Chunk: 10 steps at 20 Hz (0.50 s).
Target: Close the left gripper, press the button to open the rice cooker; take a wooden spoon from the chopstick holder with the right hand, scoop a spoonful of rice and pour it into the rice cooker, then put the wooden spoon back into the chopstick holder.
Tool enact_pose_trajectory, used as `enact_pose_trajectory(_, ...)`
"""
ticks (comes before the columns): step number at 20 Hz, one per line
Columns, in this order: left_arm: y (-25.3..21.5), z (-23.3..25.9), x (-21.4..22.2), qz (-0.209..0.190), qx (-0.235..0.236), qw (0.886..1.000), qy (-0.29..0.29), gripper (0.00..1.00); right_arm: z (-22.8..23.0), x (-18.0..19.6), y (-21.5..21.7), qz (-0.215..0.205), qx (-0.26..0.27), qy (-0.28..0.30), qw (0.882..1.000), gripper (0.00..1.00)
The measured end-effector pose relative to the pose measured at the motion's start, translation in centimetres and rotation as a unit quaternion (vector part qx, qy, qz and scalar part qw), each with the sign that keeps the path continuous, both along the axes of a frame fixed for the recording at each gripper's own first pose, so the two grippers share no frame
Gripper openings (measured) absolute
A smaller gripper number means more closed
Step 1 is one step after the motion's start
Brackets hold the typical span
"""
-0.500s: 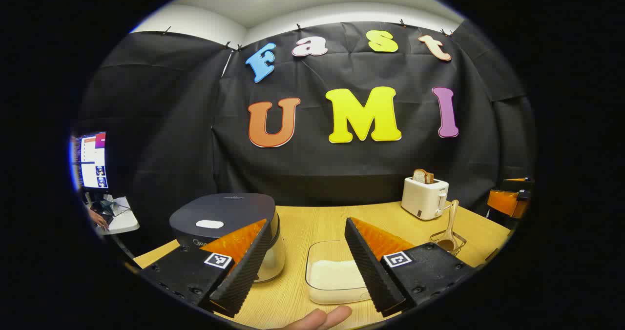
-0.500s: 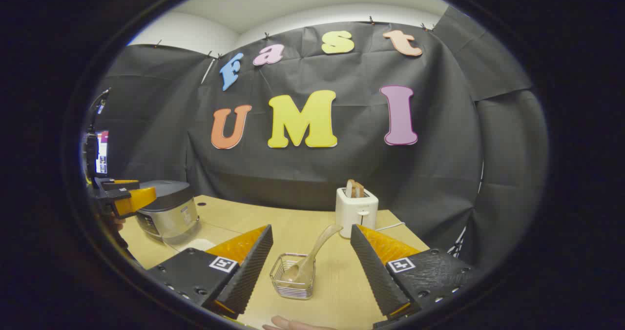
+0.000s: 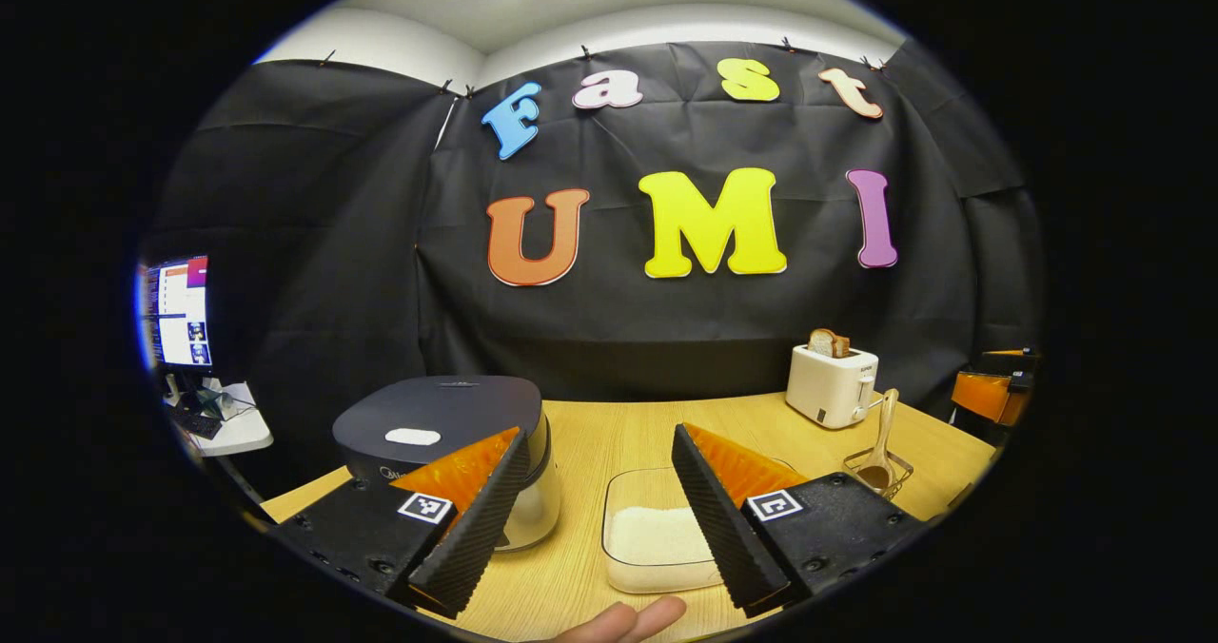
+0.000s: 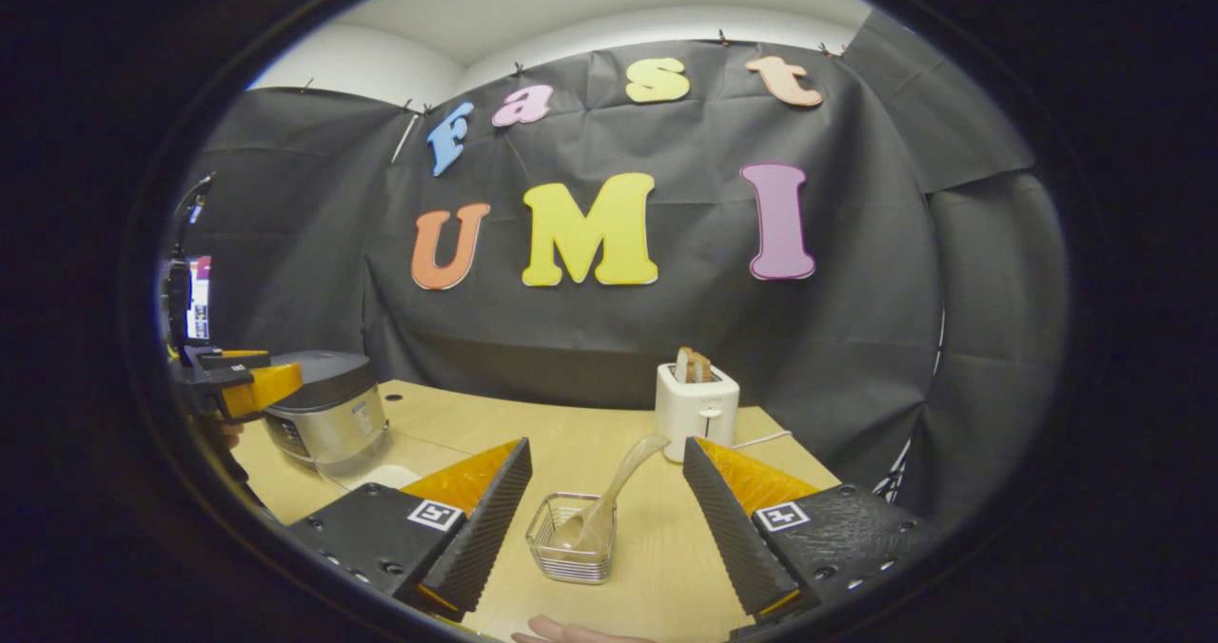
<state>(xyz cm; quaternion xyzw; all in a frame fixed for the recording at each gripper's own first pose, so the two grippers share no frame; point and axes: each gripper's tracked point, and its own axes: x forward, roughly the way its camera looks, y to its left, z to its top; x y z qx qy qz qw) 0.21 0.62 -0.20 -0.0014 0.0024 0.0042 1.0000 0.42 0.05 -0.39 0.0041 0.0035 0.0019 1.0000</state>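
Both grippers stand released, jaws spread wide with nothing between them. At the bottom of the left gripper view, the left gripper hangs above the light wooden table; its left finger overlaps the dark-lidded, silver-bodied rice cooker at lower left, whose lid is down, and its right finger crosses the edge of the clear rectangular container of white rice at lower centre. A fingertip of the person's hand shows at the bottom edge. At right in that view sit the white toaster with bread slices and, nearer, the wire chopstick holder with the wooden spoon standing in it. In the right gripper view, the right gripper frames the holder at lower centre, the spoon's handle leaning up and to the right, the toaster behind it. At the left edge of this view the left gripper appears in front of the cooker.
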Motion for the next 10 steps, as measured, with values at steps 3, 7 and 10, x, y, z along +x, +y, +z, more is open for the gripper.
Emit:
enact_pose_trajectory(3,0.4,0.1,0.1,0.004,-0.001,1.0,0.0,0.96,0.3,0.0,0.1,0.0,-0.002,-0.001,1.0,0.96)
enact_pose_trajectory(7,0.7,0.3,0.2,0.003,-0.001,1.0,-0.001,0.96,0.4,0.1,0.3,0.005,-0.003,-0.007,1.0,0.96)
enact_pose_trajectory(10,1.3,0.7,0.4,0.005,0.001,1.0,-0.001,1.0,0.0,0.4,0.6,0.012,0.005,-0.005,1.0,0.95)
